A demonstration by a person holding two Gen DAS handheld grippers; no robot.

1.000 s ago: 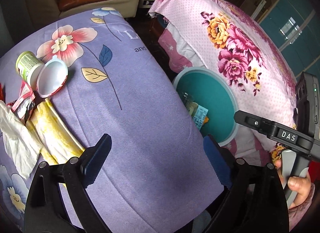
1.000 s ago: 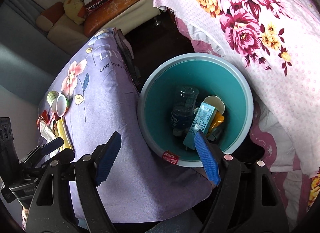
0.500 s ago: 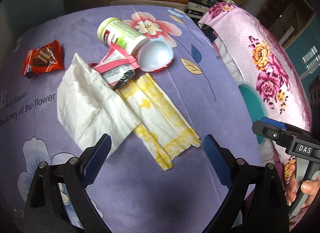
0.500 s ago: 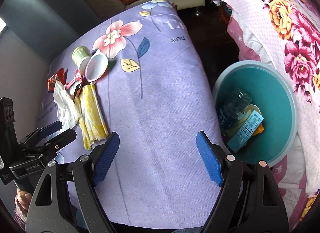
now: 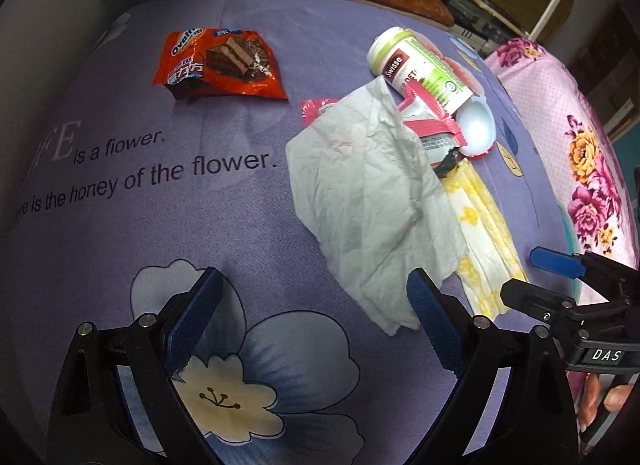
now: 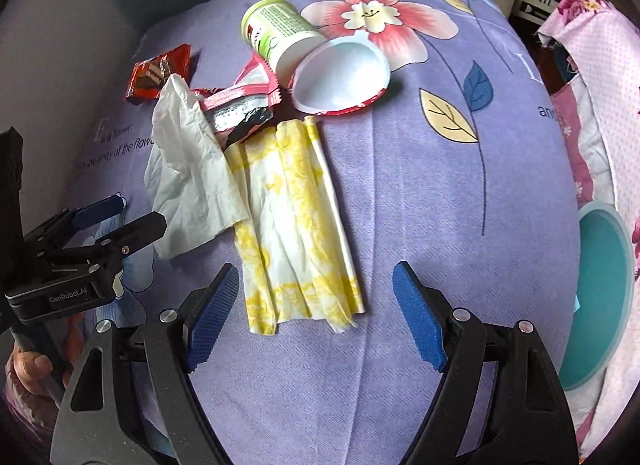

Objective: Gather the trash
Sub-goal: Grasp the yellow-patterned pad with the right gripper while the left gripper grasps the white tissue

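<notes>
Nearest, the left gripper [image 5: 312,325] has its fingers wide apart and holds nothing. Only the purple flowery cloth [image 5: 200,225] on the tabletop lies between them. The right gripper [image 6: 316,315] is wide apart too and holds nothing. The near end of the yellow and white wrapper [image 6: 296,221] sits just in front of its gap.

A little farther, a crumpled white tissue [image 5: 372,201] lies touching the wrapper and covers part of it. The tissue also hides part of a pink packet [image 6: 240,99], so its words are hard to read. Something black [image 6: 248,125] pokes out beside it; I cannot tell what it is.

Farther still are a white cup [image 6: 340,79] on its side, a green and white bottle [image 5: 420,67] lying down, and an orange snack bag [image 5: 220,63] apart on the left.

On the right, the blue bin [image 6: 600,289] is cut off by the edge, below the tabletop.
</notes>
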